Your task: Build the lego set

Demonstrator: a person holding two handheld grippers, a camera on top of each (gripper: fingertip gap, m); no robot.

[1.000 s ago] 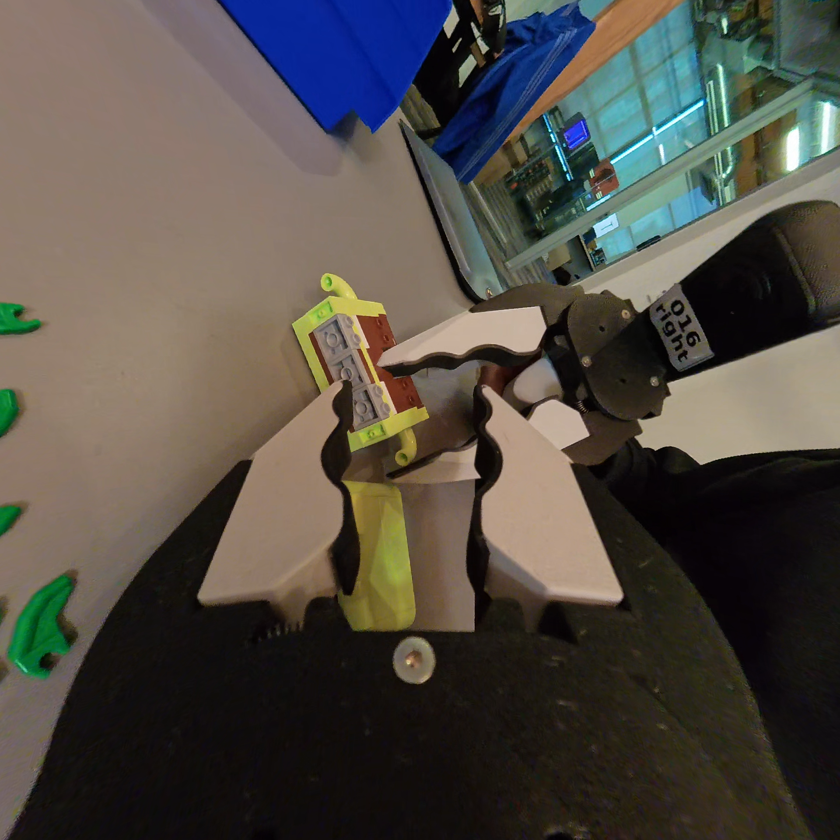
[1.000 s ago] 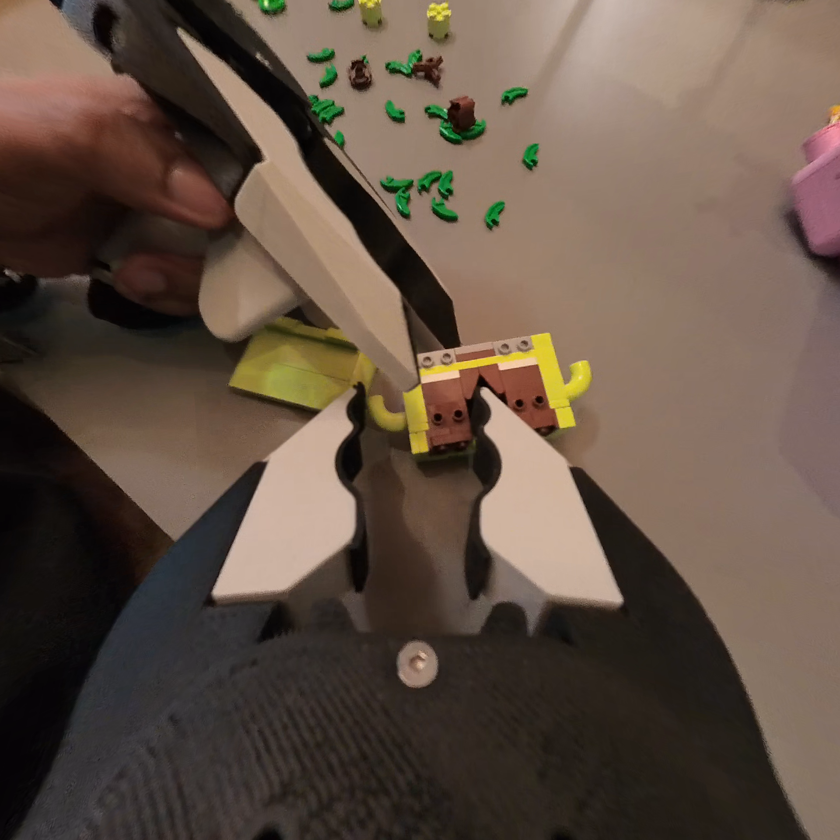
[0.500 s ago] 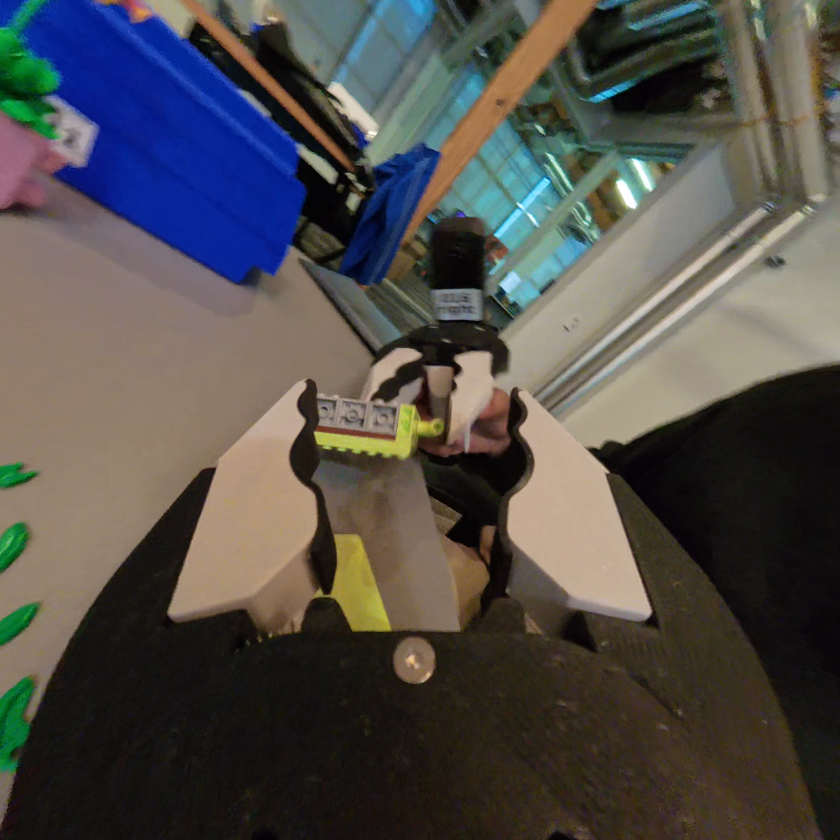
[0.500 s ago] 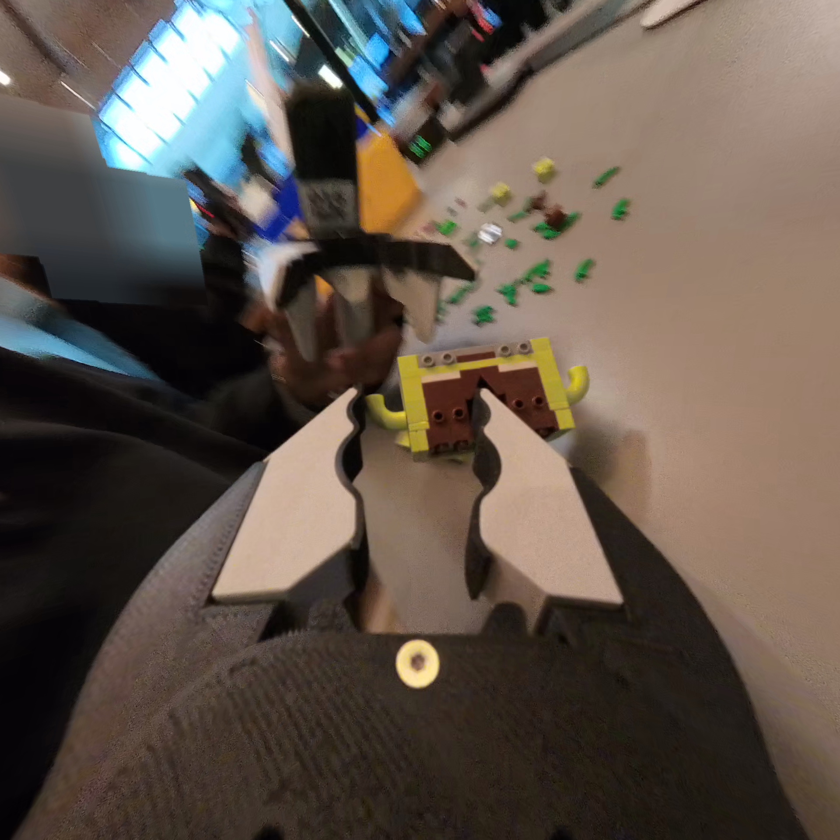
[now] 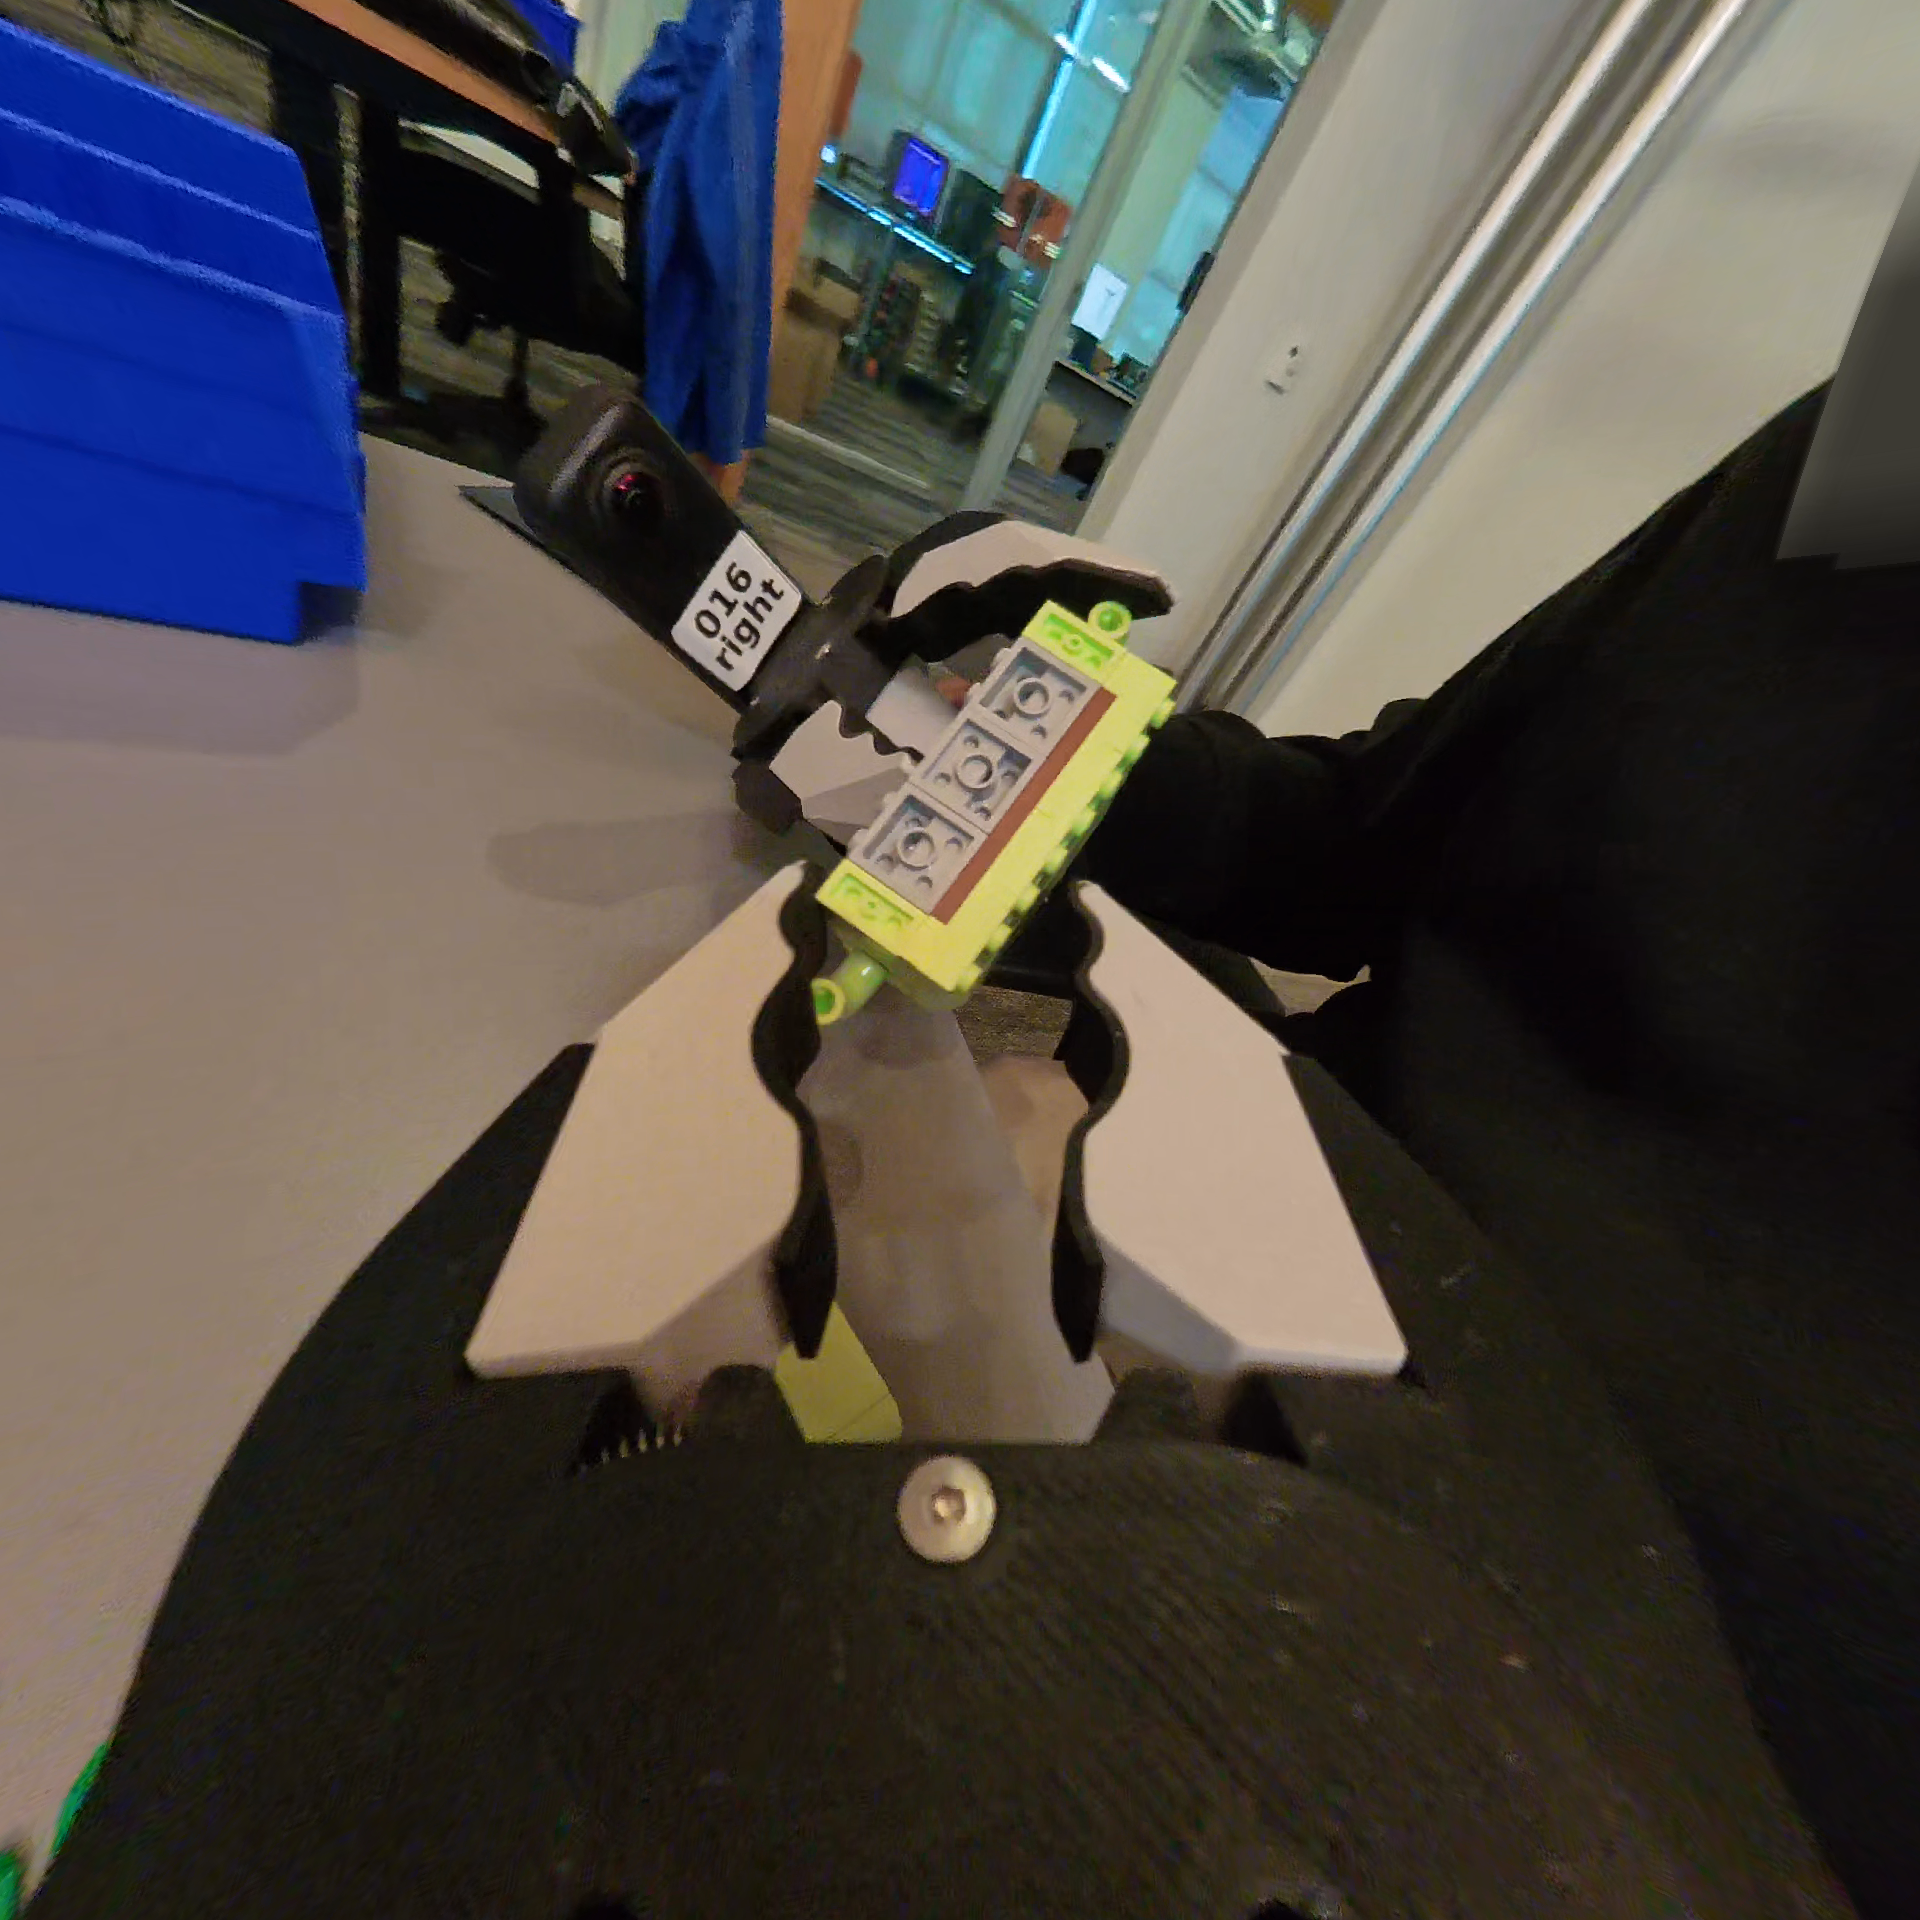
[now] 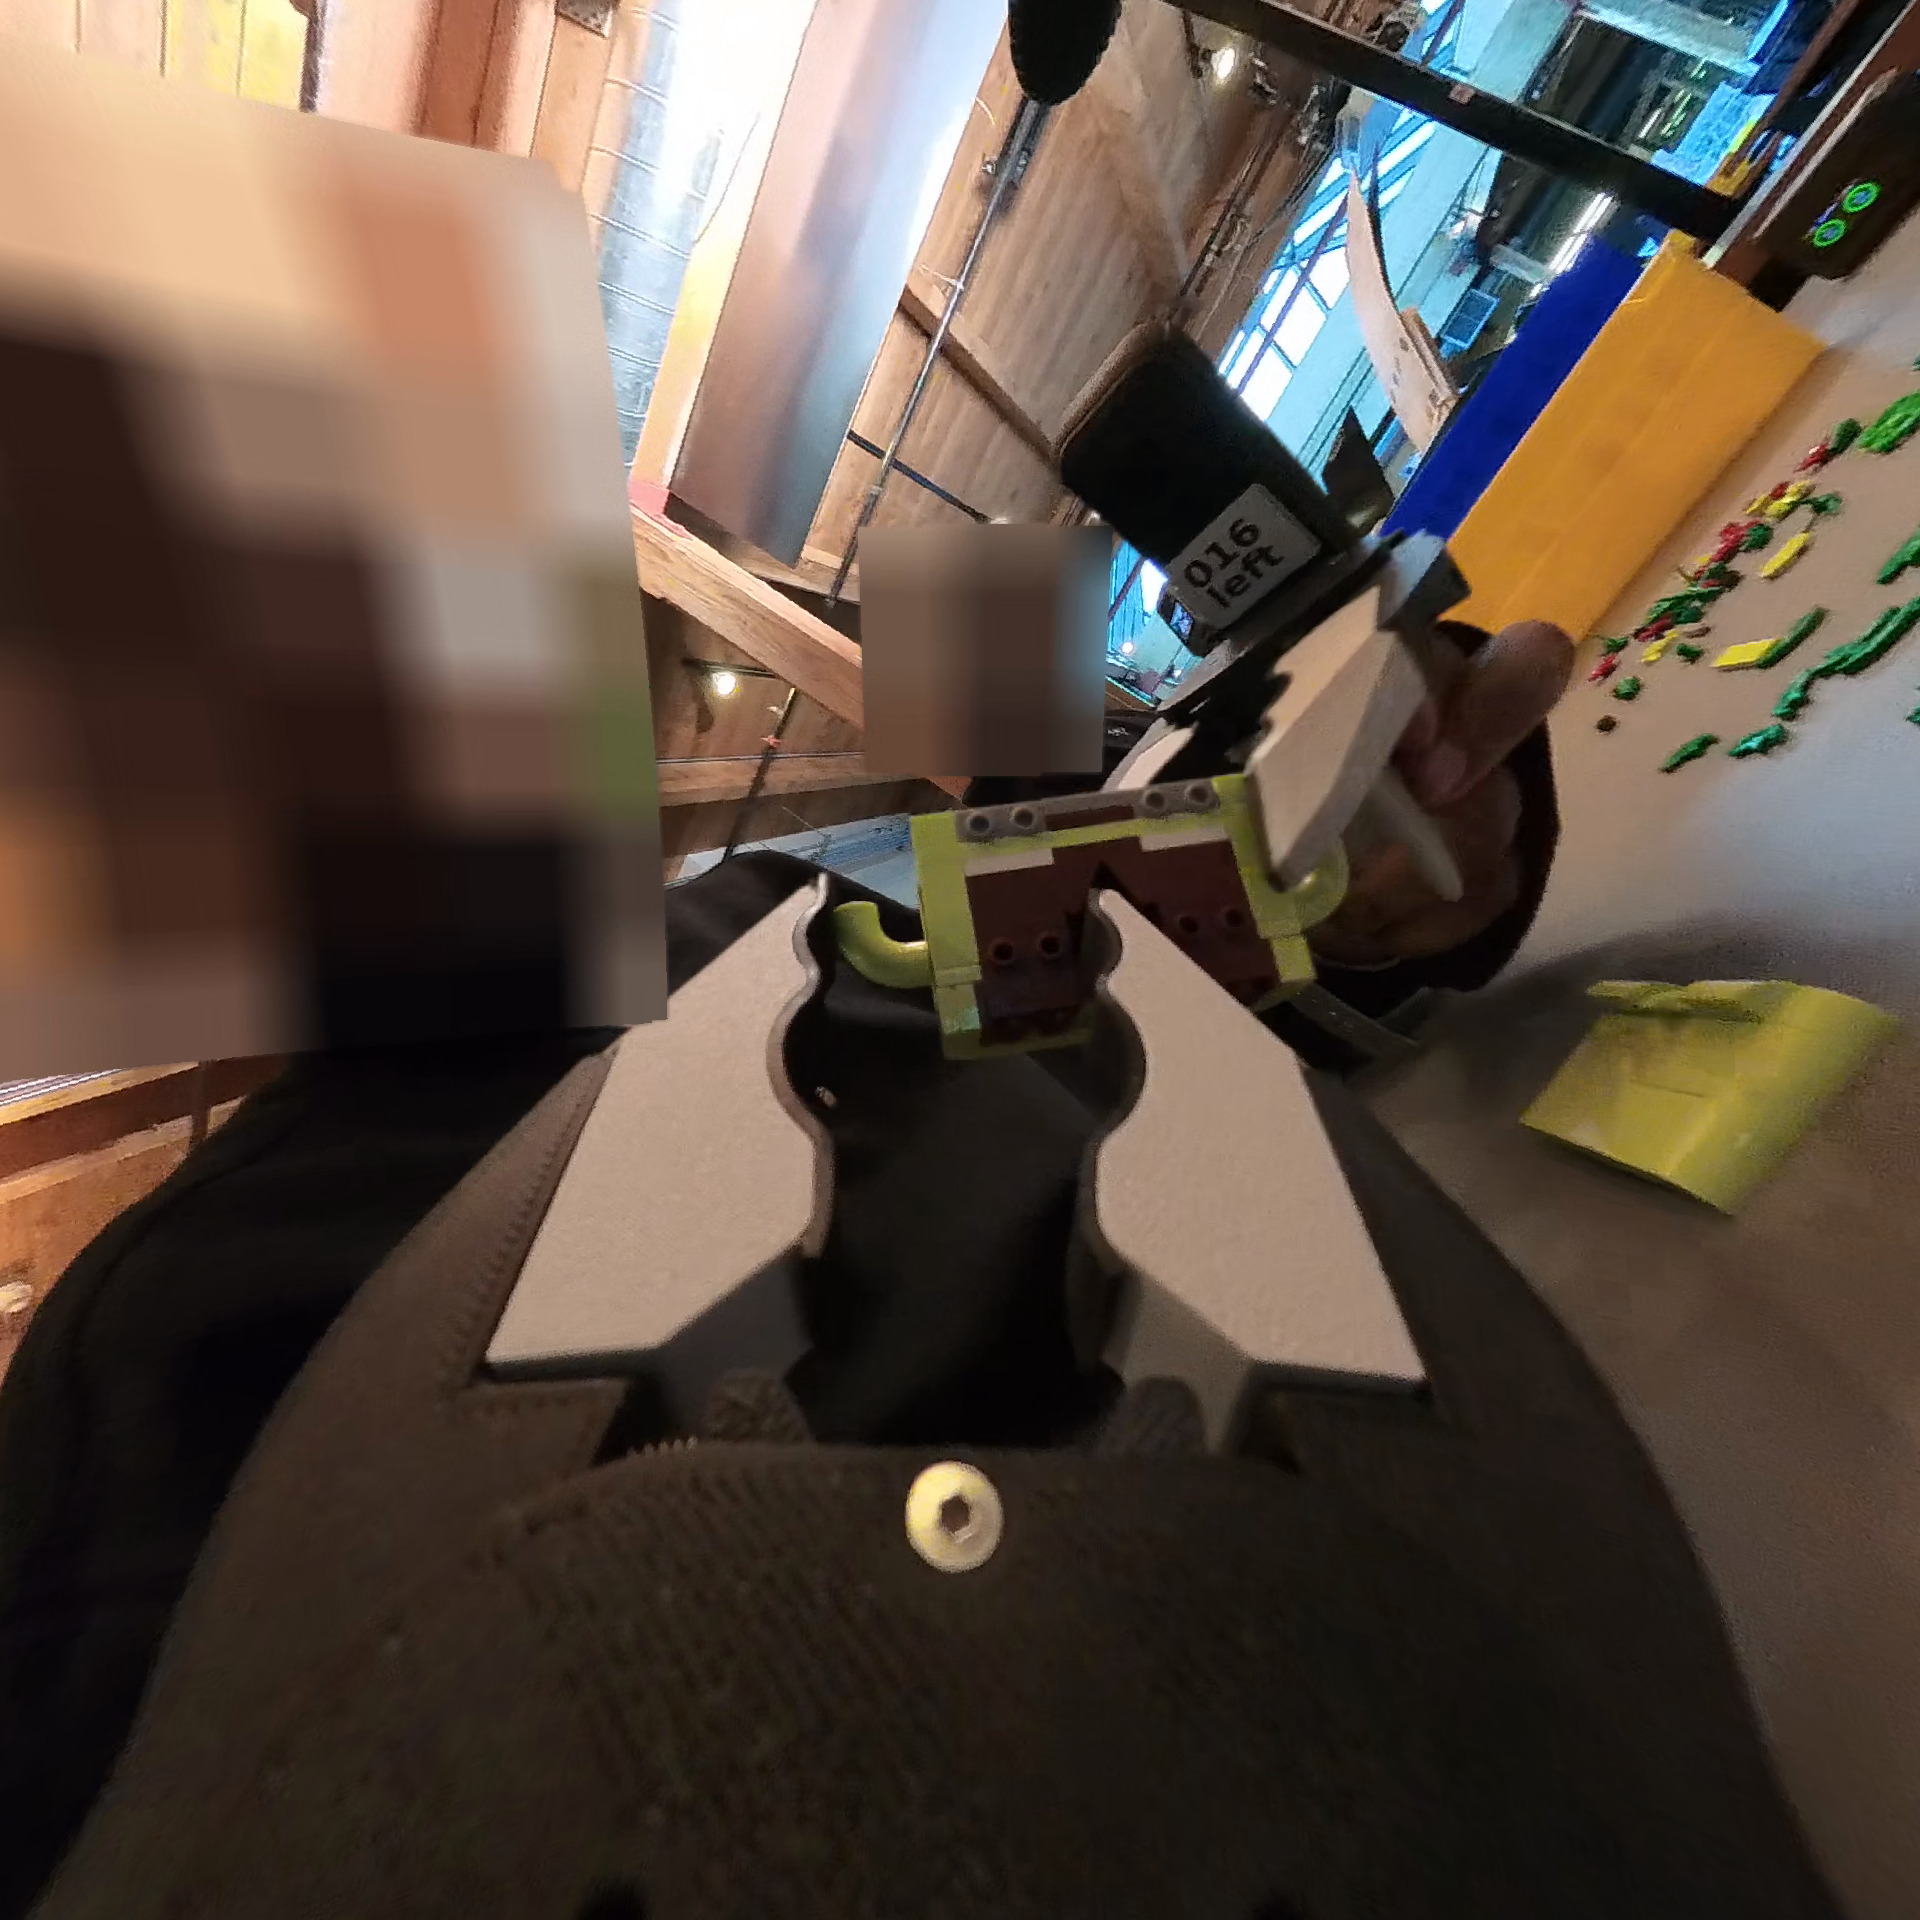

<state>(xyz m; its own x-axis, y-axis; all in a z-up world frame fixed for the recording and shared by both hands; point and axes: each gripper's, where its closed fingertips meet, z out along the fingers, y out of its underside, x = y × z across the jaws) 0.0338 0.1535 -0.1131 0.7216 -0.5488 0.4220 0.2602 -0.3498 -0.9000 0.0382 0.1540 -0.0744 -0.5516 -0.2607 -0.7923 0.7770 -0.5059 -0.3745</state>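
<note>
Hovering over a grey table (image 5: 312, 935) before blue bins (image 5: 156, 364): lego build (image 5: 997, 790) clamped in right gripper (image 6: 966, 909), left gripper (image 5: 935, 914) spread.

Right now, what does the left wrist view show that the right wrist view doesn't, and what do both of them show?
Only the left wrist view shows the stacked blue plastic bins, the hanging blue cloth and three grey studded plates on the build's face. Only the right wrist view shows the loose lime green slab on the grey table, the scattered small green pieces and the yellow bin. Both show the lime green and brown lego build held off the table in the right gripper's fingers, with the left gripper close beside it.
</note>
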